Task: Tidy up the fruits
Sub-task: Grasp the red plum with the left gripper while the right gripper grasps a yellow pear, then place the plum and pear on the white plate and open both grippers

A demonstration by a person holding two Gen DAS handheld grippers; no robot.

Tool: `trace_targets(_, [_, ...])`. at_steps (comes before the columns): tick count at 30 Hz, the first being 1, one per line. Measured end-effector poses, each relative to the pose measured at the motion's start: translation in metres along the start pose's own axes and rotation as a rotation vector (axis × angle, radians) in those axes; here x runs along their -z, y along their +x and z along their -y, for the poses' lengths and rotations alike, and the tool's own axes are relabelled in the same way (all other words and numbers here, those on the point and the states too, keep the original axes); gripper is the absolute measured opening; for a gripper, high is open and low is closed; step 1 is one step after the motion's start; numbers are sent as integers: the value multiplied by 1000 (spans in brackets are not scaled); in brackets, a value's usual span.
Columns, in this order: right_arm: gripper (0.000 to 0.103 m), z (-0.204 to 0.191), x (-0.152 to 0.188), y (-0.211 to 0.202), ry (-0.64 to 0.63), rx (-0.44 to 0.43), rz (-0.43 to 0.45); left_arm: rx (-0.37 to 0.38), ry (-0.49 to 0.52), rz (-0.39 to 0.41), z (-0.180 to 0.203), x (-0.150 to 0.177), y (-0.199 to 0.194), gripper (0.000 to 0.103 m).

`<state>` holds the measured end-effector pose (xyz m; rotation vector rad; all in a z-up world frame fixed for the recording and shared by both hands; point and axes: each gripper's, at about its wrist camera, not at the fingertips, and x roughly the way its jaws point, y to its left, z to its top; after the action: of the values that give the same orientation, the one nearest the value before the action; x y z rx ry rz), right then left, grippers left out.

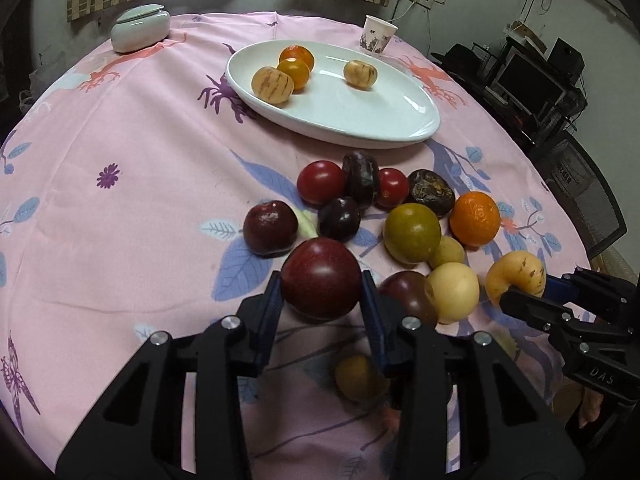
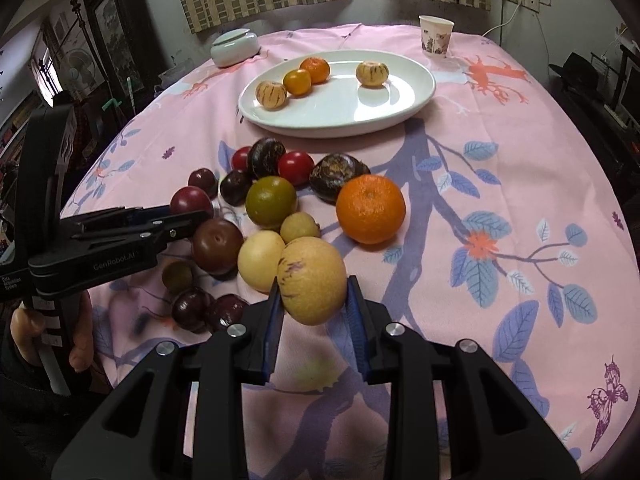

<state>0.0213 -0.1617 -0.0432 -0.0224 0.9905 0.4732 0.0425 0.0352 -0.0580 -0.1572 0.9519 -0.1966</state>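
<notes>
My left gripper (image 1: 321, 294) is shut on a dark red plum (image 1: 320, 276), held just above the cloth at the near edge of the fruit pile. My right gripper (image 2: 313, 300) is shut on a yellow pepino melon with purple streaks (image 2: 313, 280); it also shows in the left wrist view (image 1: 518, 274). A white oval plate (image 1: 380, 108) farther back holds two pepino melons (image 1: 272, 84) and two small oranges (image 1: 296, 64). The pile between holds a large orange (image 2: 370, 208), a green-brown fruit (image 2: 271, 200), tomatoes, plums and dark passion fruits.
A pink flowered cloth (image 1: 140, 200) covers the round table. A lidded pale-green jar (image 1: 140, 28) stands at the back left and a paper cup (image 1: 378, 36) behind the plate. A black chair (image 1: 576, 184) and shelves with monitors stand to the right.
</notes>
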Motion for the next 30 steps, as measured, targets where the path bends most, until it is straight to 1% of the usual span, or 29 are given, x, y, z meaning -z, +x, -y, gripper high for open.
trace_targets(8, [31,-7,-10,-6,-9,-20,24,3,8,69,-1,-2,-28,39])
trace_targets(14, [31,-7,-15,-8,-13,-37,49,-5,7,79,-4,-10,-39,39])
trace_targets(17, [31,-1,-20,-6,0,-62,58,-8,19,76,-1,-19,-41,39])
trace_targets(19, [31,3,-28,-6,-4,-78,59,-21,43,80,4,-29,-42,39])
trace_targets(22, [31,6,-53,-13,-55,-69,88,-28,77,95,10,-59,-44,39])
trace_targets(24, [31,10,-77,-12,-85,-55,99,-39,86,91,11,-88,-35,39])
trace_targets(27, [31,25,-116,5,-73,-59,90,-35,84,62,12,-137,-7,39])
trace_targets(30, [31,45,-159,37,-52,-10,78,-64,96,39,17,-188,36,39])
